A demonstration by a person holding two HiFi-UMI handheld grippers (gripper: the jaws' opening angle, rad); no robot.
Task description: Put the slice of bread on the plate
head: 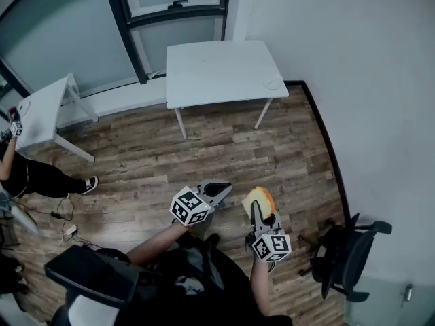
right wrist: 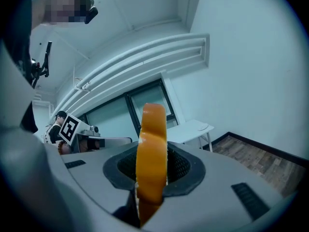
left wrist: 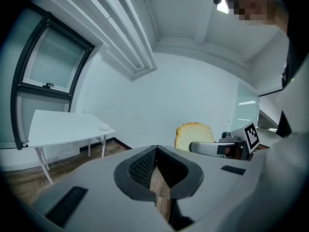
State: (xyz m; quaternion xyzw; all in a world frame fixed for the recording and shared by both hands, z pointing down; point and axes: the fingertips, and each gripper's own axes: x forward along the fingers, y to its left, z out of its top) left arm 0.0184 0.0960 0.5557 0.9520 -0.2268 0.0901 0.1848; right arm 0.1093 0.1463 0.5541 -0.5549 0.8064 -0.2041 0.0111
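Carrying stage. The right gripper (head: 259,212) clamps the slice of bread (head: 258,198) on edge, out over the floor. The left gripper (head: 216,190) is closed on nothing. The plate (head: 274,83) sits at the white table's (head: 211,70) corner, well apart. Next, likely: approach, then lower the slice flat.

White table (head: 217,70) on a wood floor (head: 204,155) — one small white plate (head: 273,83) near its right edge.
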